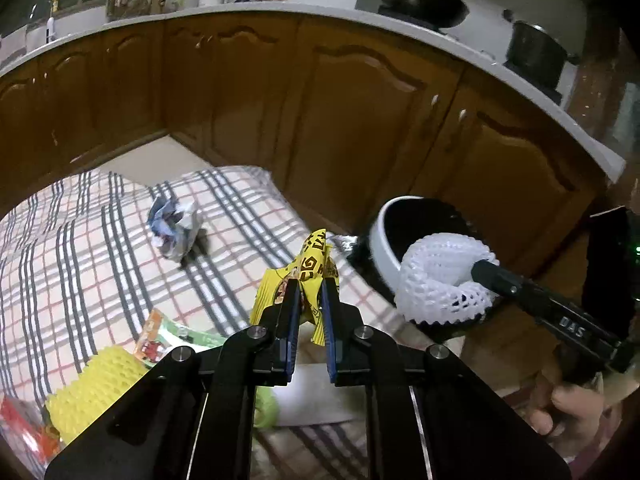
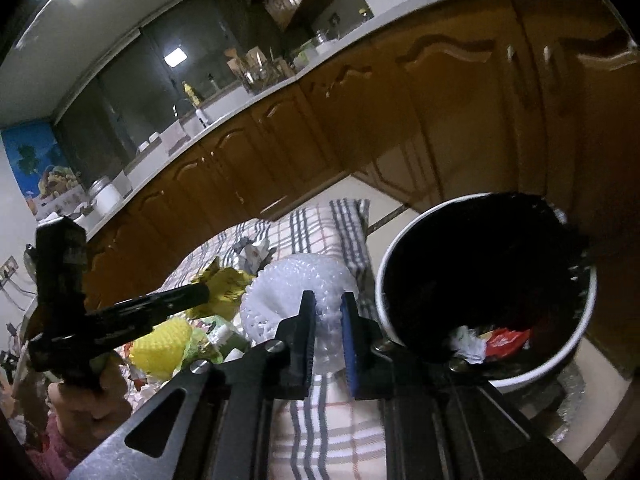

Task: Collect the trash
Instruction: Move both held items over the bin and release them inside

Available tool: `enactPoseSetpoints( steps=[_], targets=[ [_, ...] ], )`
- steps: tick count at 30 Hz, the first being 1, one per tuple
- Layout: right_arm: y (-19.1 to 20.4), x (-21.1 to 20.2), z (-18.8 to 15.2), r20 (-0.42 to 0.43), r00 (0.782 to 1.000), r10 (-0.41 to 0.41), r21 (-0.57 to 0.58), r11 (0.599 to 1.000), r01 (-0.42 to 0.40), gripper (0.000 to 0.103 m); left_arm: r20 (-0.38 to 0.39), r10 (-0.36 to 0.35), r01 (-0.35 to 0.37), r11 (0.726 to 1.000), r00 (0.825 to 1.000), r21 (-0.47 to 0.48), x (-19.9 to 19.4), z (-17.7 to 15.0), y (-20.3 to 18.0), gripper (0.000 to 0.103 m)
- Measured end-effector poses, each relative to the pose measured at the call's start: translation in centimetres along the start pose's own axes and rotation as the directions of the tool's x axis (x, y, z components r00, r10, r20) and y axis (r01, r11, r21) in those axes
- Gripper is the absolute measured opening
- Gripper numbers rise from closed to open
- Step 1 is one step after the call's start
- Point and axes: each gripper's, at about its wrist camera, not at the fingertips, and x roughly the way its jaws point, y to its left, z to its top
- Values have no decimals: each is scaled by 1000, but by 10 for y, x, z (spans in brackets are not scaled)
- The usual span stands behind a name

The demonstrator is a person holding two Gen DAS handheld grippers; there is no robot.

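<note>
Yellow wrapper [image 1: 310, 276]: crumpled, printed in dark characters; your left gripper [image 1: 311, 304] pinches it between its blue-padded fingers [image 1: 291, 320], lifted above the checked cloth [image 1: 80, 248].
White foam net [image 2: 296, 280]: a mesh fruit sleeve, clamped between the closed-in fingers of your right gripper [image 2: 328, 316]; it hangs just beside the bin's rim, on the cloth side.
Bin [image 2: 384, 276]: white-walled with a black liner, standing at the cloth's edge near the cabinets; white and red scraps [image 2: 492, 340] already lie at its bottom.
Crumpled paper ball [image 1: 174, 230]: blue-and-white, resting on the cloth well apart from both grippers.
Yellow foam net [image 1: 94, 392]: lies on the cloth at the lower left of the left wrist view, just beside a green-and-orange packet [image 1: 168, 338].
Cloth: grey, red and white plaid, spread on the floor.
Cabinets [image 1: 360, 120]: brown wooden doors under a pale countertop [image 1: 280, 10]; a dark pan [image 1: 420, 0] and a pot [image 1: 536, 52] stand on it.
</note>
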Motion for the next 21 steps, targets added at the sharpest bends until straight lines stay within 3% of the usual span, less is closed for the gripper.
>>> enactPoseSetpoints(
  steps=[21],
  targets=[
    [-59, -58, 11, 96, 978, -187, 61, 981, 182, 12, 19, -137, 136, 990, 990, 36, 7, 9, -73, 9]
  ],
)
